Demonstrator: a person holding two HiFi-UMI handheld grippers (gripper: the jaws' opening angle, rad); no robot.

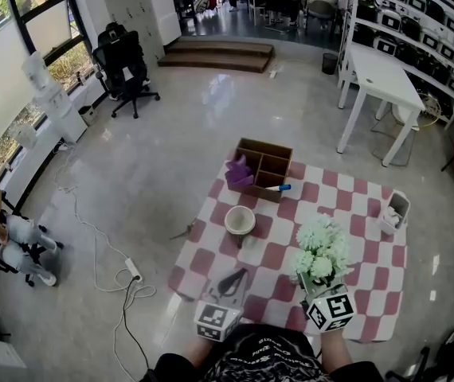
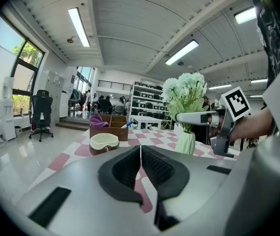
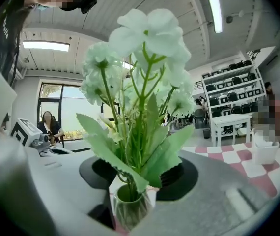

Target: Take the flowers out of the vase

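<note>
The flowers [image 3: 145, 82] are not out yet: the stems run down into the vase [image 3: 128, 208], which stands upright on the checked cloth [image 1: 370, 293] on the floor, near its front edge on my right side. My right gripper [image 3: 140, 173] is clasped on the bunch at the leaves just above the vase's mouth — the pads look to sit against the foliage on both sides, with the stems between them. My left gripper [image 2: 140, 168] is clenched on nothing, pads meeting, hanging low over the cloth well to the left of the vase. Further out sit a bowl [image 1: 240, 220] and a box [image 1: 263, 165], both untouched.

So I judge the grasp is made and the real work is left — lifting the bunch straight up until the stems clear the rim. Nothing steadies the vase, so it may rise or tip with them.
</note>
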